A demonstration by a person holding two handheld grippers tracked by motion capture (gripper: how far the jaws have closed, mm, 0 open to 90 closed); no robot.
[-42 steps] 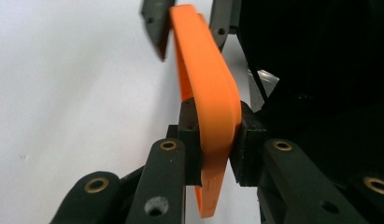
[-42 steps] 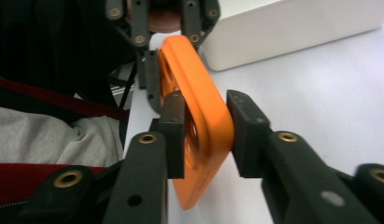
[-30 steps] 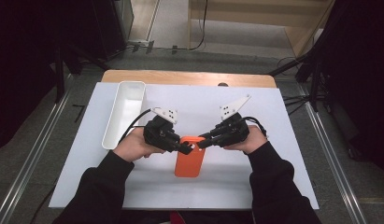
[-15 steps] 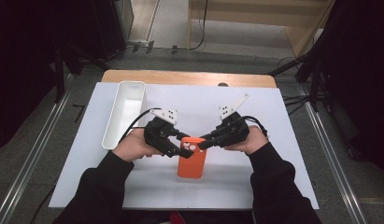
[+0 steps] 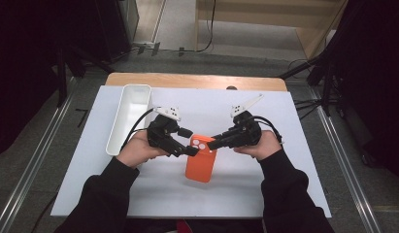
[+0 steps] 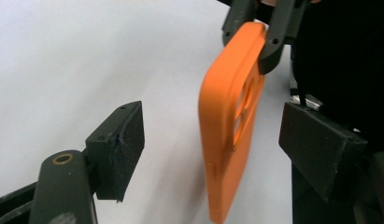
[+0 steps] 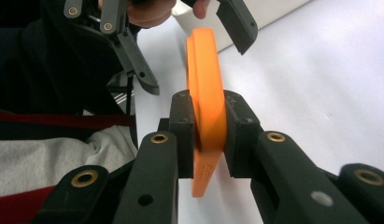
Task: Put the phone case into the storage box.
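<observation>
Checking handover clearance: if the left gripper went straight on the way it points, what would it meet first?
Likely the orange silicone phone case, which stands between its just-opened jaws, untouched. Beyond it is the right gripper, clamped on the case's far end. Depth is unclear.

A phone case (image 5: 201, 158) lies mid-table (image 5: 284, 184), between both hand-held grippers; a tray (image 5: 130, 114) stands at its left.
</observation>
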